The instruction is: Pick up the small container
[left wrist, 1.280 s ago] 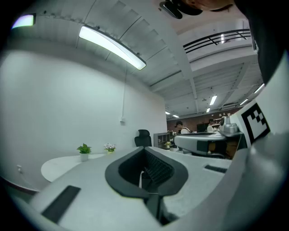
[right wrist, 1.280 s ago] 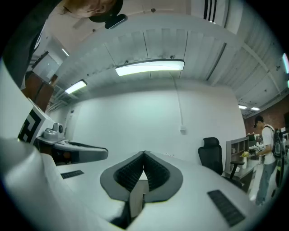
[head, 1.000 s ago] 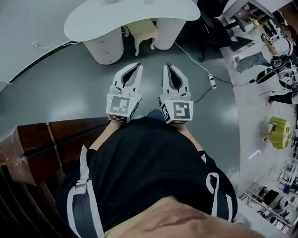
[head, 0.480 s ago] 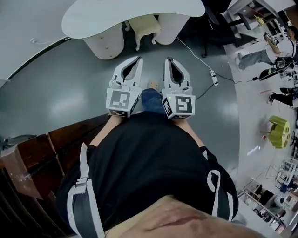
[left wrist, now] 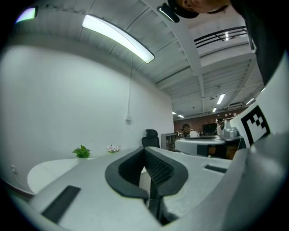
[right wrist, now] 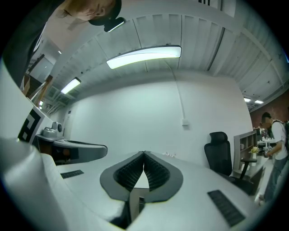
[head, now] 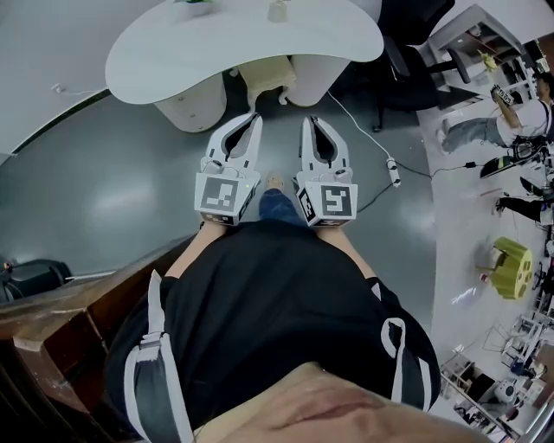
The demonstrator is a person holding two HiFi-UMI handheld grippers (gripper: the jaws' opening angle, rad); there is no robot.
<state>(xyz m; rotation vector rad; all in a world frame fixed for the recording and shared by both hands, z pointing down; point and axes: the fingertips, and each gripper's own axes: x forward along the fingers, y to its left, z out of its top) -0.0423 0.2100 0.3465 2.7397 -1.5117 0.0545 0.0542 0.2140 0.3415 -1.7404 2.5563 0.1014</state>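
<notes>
Pointing level toward the white bench (head: 164,52), the left claw (head: 255,118) is clenched on nothing, its tips meeting. Just beside it, the right claw (head: 308,121) is likewise clenched and empty. On the bench's far part stand a green plant (left wrist: 81,152) and, further right, a small pale thing (head: 277,11), possibly the container, well apart from both claws.
</notes>
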